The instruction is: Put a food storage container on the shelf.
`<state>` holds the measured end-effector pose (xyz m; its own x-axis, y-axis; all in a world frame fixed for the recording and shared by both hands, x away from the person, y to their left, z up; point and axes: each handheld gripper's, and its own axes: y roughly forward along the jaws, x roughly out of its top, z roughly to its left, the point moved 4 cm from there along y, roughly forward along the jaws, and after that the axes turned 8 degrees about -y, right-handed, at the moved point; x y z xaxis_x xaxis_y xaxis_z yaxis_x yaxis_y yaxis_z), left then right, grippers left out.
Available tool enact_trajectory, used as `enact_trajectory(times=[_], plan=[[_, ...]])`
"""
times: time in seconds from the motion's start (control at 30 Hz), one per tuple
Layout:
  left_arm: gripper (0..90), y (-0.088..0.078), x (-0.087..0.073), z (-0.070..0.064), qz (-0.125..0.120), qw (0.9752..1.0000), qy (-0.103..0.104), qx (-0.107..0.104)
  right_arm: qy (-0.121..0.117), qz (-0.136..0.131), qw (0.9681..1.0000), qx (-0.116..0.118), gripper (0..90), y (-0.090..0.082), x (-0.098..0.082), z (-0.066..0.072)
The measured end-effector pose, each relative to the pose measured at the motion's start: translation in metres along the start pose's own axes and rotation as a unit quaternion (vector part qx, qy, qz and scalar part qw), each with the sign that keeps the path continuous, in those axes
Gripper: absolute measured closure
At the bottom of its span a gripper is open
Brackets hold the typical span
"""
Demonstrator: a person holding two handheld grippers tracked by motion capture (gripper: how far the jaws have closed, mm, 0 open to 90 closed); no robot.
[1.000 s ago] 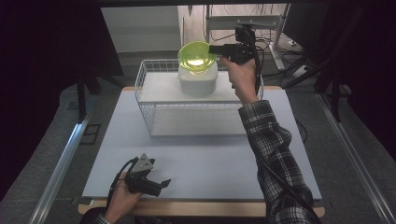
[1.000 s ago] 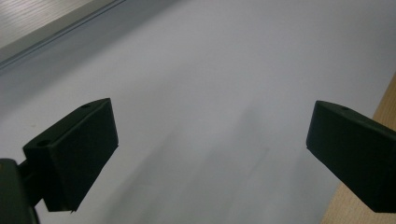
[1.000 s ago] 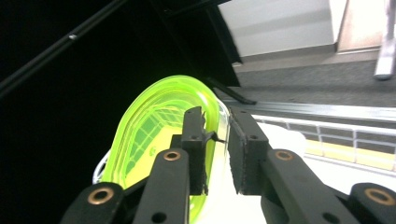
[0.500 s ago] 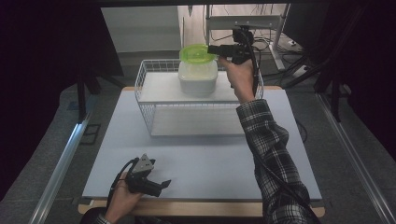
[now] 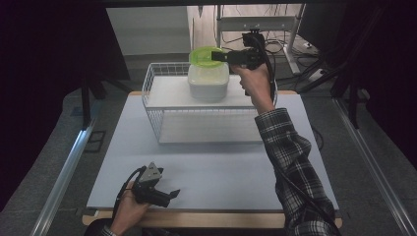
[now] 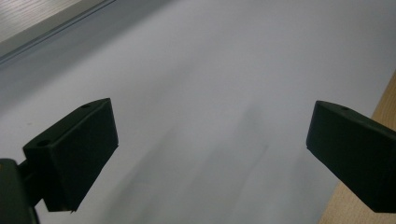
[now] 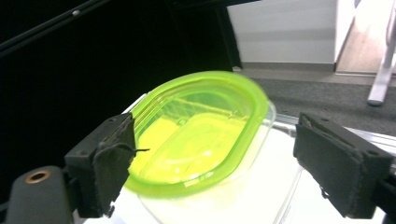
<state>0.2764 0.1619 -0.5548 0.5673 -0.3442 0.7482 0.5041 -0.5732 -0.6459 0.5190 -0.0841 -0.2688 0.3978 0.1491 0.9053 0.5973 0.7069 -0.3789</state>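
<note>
The right gripper [image 5: 220, 57] is held high at the far side of the surface [image 5: 211, 172], above the wire basket [image 5: 162, 105]. Its jaws stand wide apart in the right gripper view, released, with nothing between the pads. The green lid [image 7: 198, 133] lies directly ahead of them and between their lines — tilted, its long axis running away from the gripper and to the right in that view. It appears to rest on top of the white container [image 5: 208, 82], which stands inside the basket toward its back; whether the lid is seated or merely laid on cannot be told. In the high view the lid [image 5: 206, 55] sits just left of the gripper tips, close to or touching them.

The left gripper [image 5: 169, 194] lies low at the near edge of the surface, well apart from the basket, held in the left hand [image 5: 129, 212]. Its jaws are also spread open over bare surface [image 6: 210, 84], holding nothing. The right gripper is therefore far nearer to the lid.

The coming move is judged to turn on the lid's near rim — the jaws would have to close across it or press it down. The basket's wire wall stands below the gripper and is not in the way; only the container's own rim lies close beneath the lid.
</note>
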Motion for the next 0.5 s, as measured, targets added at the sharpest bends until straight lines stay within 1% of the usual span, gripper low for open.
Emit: enact_trajectory(times=[0.1,0.13,0.2,0.27,0.4,0.5], plan=[[1.9,0.000,0.000,0.000,0.000,1.0000,-0.001,0.001,-0.014,0.000,0.9998,0.014,10.3,-0.004,-0.003,0.004],[1.9,0.000,0.000,0.000,0.000,1.0000,-0.001,0.001,-0.027,0.002,0.9995,0.014,9.3,-0.006,-0.005,0.005],[1.9,0.000,0.000,0.000,0.000,1.0000,0.000,0.001,-0.045,0.003,0.9989,0.007,8.1,-0.009,-0.009,0.006],[1.9,0.000,0.000,0.000,-0.002,1.0000,0.001,0.002,-0.058,0.002,0.9983,0.008,6.8,-0.012,-0.013,0.007],[1.9,-0.001,0.001,0.000,-0.002,1.0000,-0.001,0.002,-0.071,0.000,0.9975,0.005,5.4,-0.017,-0.023,0.008],[2.0,-0.002,0.001,0.000,-0.003,1.0000,-0.006,-0.001,-0.076,-0.003,0.9971,0.007,5.1,-0.022,-0.030,0.008]])
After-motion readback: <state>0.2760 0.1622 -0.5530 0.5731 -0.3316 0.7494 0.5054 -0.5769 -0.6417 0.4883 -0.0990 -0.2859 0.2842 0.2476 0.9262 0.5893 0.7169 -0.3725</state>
